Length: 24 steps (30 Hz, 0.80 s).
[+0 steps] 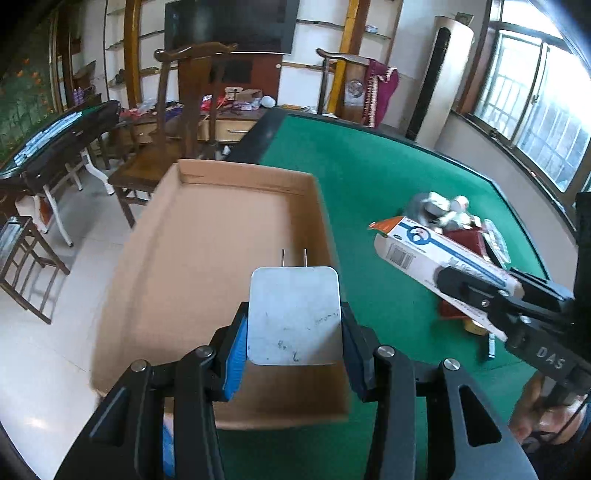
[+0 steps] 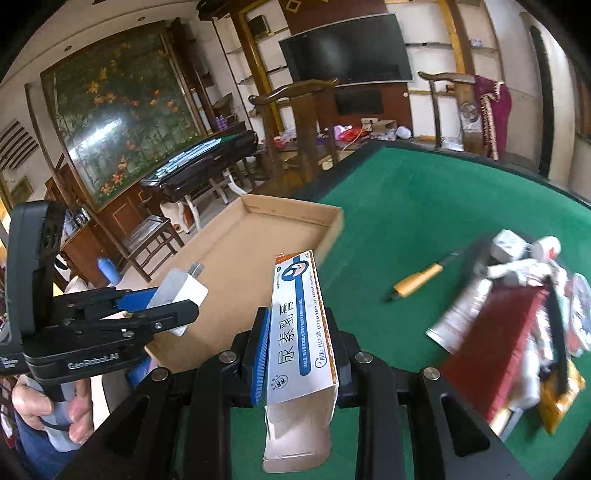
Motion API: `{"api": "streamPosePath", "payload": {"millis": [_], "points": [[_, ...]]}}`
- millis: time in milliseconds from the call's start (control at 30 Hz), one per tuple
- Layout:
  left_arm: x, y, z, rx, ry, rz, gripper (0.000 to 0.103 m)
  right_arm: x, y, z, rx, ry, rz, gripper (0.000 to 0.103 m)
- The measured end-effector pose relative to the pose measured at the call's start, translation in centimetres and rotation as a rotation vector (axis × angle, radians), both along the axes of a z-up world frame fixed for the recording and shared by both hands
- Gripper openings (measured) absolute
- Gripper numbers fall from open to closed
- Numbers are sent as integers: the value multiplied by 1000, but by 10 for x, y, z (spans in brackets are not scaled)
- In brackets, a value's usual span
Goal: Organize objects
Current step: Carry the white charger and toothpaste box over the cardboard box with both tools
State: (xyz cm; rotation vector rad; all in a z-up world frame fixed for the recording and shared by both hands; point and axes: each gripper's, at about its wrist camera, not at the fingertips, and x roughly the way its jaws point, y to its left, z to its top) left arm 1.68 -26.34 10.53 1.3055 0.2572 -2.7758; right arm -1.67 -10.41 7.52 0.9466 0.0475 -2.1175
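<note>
My left hand-held gripper [image 1: 293, 345] is clamped on a white plug adapter [image 1: 293, 314], its two metal prongs pointing forward. It hangs over the near part of the cardboard tray [image 1: 207, 236]; the adapter is not touching the tray floor as far as I can tell.

My right hand-held gripper [image 2: 297, 354] is pinched on a long white-and-blue carton [image 2: 299, 317] with an orange end. The carton's near flap is open. It is held above the green tabletop [image 2: 406, 206], just right of the tray's near right corner.

From the right wrist view my left hand [image 2: 51, 410] shows around the gripper's handle.

Farther right on the tabletop lies a pile [image 2: 524, 306]: a dark red box, a silver tube, white pieces, blurred packets. A yellow-handled knife [image 2: 419, 282] lies apart from the pile, between it and the tray.

Beyond the tabletop's edge stand a wooden chair [image 1: 173, 122] and a dark television [image 1: 229, 24].
</note>
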Motion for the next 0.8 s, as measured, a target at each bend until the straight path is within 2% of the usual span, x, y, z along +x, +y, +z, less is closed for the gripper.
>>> {"api": "streamPosePath", "payload": {"millis": [267,500,600,700,800], "points": [[-56,-80,-12,48,-75,25,44,-47,-82,-13,23,-102,6,29],[-99,-106,-19,47,-129,17,44,-84,-129,-22,61,-152,-21,29],[-113,-106,-22,25,-143,4,44,-98,-141,-24,81,-167,-30,29],[-124,-108,-26,-70,-157,32,44,-108,-150,-30,92,-194,-40,29],[-138,-115,-33,-84,-187,5,44,-117,-156,-34,96,-208,-61,29]]}}
